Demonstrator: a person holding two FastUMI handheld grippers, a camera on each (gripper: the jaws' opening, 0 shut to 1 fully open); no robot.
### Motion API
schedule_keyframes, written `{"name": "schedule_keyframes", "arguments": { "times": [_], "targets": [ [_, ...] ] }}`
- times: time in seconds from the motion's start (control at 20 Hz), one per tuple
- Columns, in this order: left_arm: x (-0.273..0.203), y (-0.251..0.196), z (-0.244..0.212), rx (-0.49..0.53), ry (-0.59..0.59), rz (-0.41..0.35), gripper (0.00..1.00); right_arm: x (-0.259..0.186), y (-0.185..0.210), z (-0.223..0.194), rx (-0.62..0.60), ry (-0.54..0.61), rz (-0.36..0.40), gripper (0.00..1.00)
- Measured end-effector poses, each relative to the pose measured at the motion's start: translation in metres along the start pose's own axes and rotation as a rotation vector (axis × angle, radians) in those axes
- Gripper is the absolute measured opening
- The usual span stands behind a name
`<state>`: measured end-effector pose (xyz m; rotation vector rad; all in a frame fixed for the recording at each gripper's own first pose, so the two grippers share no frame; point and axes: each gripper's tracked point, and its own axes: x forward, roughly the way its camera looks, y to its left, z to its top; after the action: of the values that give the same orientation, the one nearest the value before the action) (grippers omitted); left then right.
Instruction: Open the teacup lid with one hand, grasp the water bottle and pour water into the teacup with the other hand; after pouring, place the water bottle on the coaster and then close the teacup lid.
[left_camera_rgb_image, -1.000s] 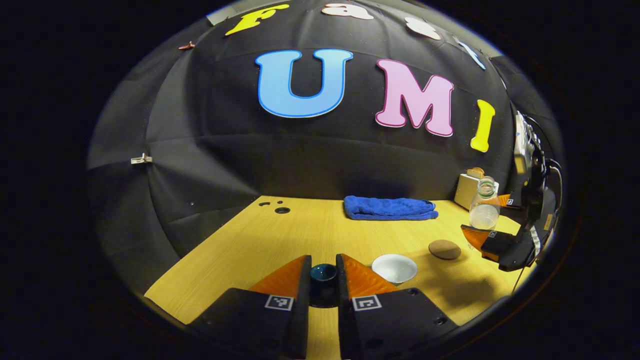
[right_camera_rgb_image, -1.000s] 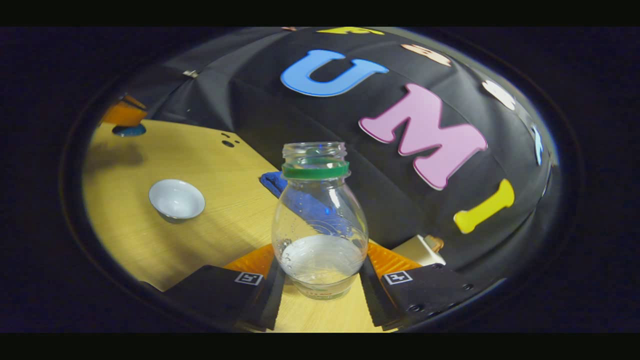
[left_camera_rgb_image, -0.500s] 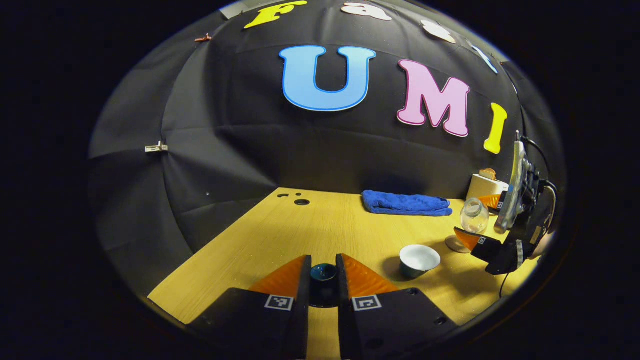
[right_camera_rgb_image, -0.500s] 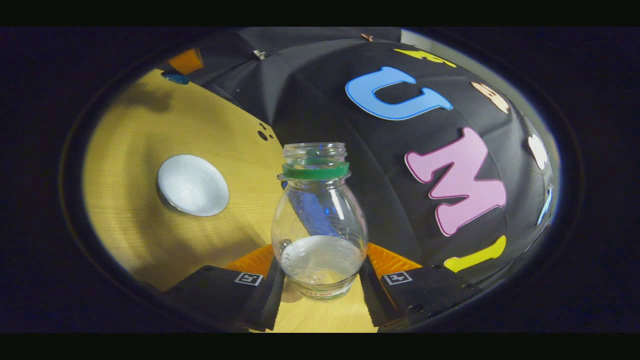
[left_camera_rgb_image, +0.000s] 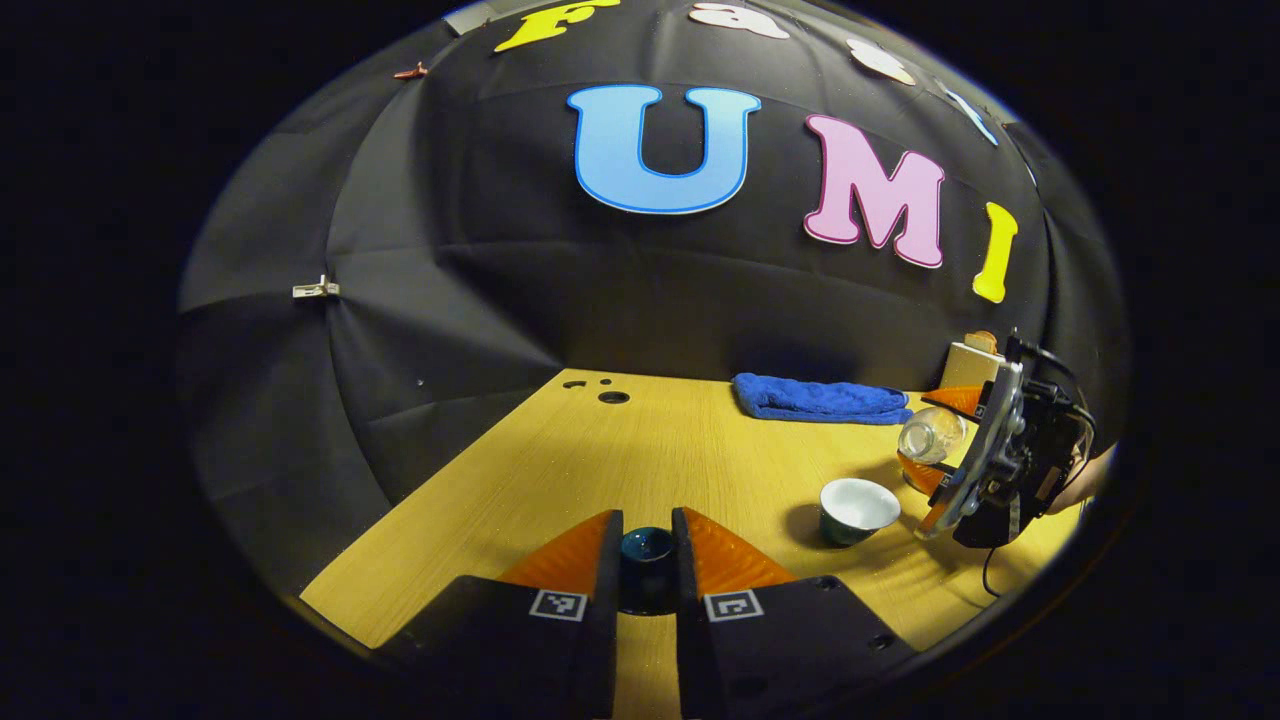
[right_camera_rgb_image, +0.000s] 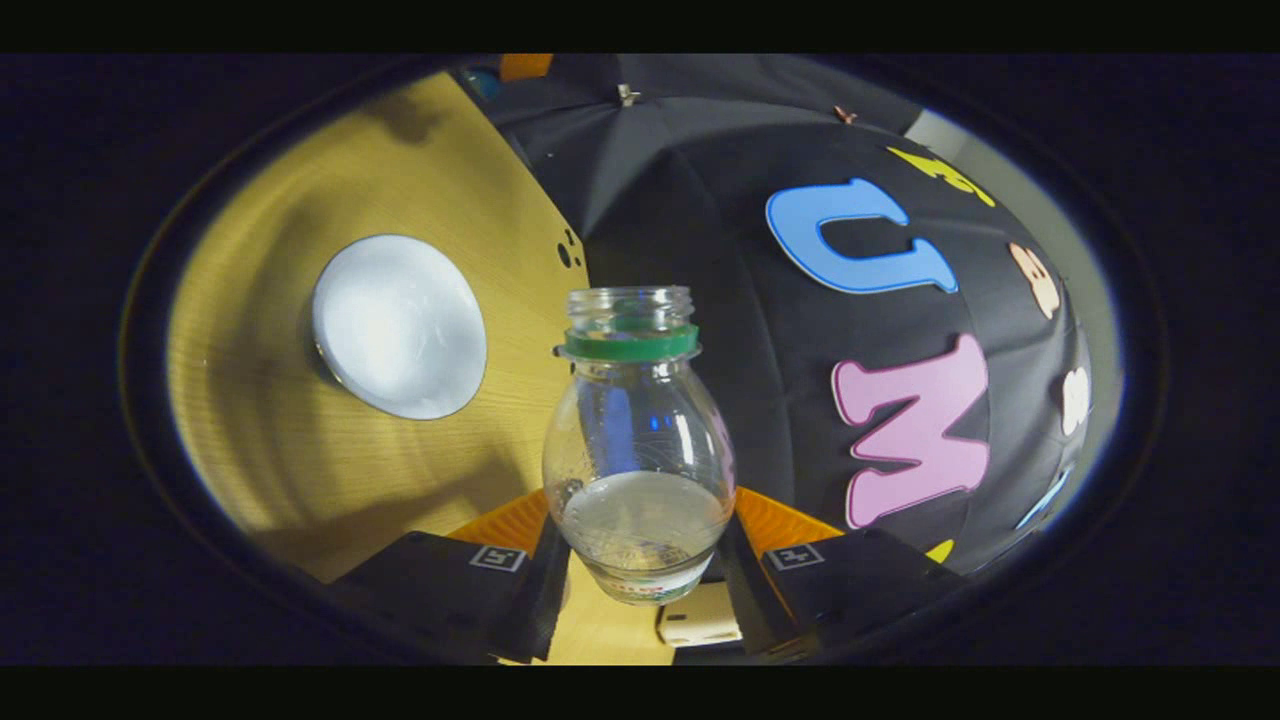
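Observation:
My left gripper (left_camera_rgb_image: 646, 545) is shut on the small dark teal lid (left_camera_rgb_image: 646, 548), held low over the wooden table (left_camera_rgb_image: 600, 460). To its right the teacup (left_camera_rgb_image: 858, 508) stands uncovered, white inside and dark outside. Just beyond it my right gripper (left_camera_rgb_image: 938, 438) holds the clear water bottle (left_camera_rgb_image: 925, 432) tipped over with its mouth toward the cup. In the right gripper view the bottle (right_camera_rgb_image: 638, 450), with a green neck ring and some water, sits between the shut fingers of my right gripper (right_camera_rgb_image: 640, 525). The teacup (right_camera_rgb_image: 398, 325) lies up and to the left of the bottle's mouth.
A folded blue towel (left_camera_rgb_image: 820, 398) lies at the back of the table by the wall. A cream box (left_camera_rgb_image: 965, 365) stands at the back right, and the box (right_camera_rgb_image: 700, 625) also shows under the bottle. Small round holes (left_camera_rgb_image: 612, 397) sit at the table's far edge.
The right gripper has tilted the bottle further over and brought it closer to the teacup. The left gripper keeps its hold on the lid, its view shifted slightly left.

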<state>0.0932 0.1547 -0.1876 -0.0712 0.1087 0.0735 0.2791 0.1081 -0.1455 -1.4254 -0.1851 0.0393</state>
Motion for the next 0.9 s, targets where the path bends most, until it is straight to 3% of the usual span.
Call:
{"name": "schedule_keyframes", "arguments": {
  "times": [0.3, 0.35, 0.4, 0.7, 0.75, 0.8, 0.85, 0.9],
  "targets": [
    [0.000, 0.010, -0.004, -0.012, 0.009, 0.005, 0.28, 0.014, 0.003, 0.007, -0.111, -0.050, -0.009, 0.71],
    [0.000, 0.011, -0.004, -0.021, 0.010, 0.005, 0.28, 0.016, 0.005, 0.007, -0.127, -0.057, -0.009, 0.67],
    [0.000, 0.012, -0.006, -0.026, 0.012, 0.006, 0.25, 0.017, 0.006, 0.007, -0.144, -0.064, -0.007, 0.71],
    [-0.001, 0.018, -0.007, -0.038, 0.008, 0.007, 0.28, 0.022, 0.014, 0.005, -0.212, -0.088, 0.004, 0.71],
    [0.000, 0.019, -0.006, -0.036, 0.006, 0.007, 0.28, 0.022, 0.014, 0.007, -0.223, -0.094, 0.002, 0.67],
    [0.000, 0.020, -0.007, -0.033, 0.006, 0.008, 0.25, 0.023, 0.015, 0.008, -0.231, -0.098, 0.002, 0.71],
    [-0.001, 0.021, -0.006, -0.032, 0.007, 0.009, 0.28, 0.023, 0.014, 0.009, -0.238, -0.102, 0.001, 0.71],
    [-0.001, 0.020, -0.007, -0.034, 0.008, 0.006, 0.24, 0.023, 0.014, 0.009, -0.249, -0.107, -0.001, 0.67]
  ]
}}
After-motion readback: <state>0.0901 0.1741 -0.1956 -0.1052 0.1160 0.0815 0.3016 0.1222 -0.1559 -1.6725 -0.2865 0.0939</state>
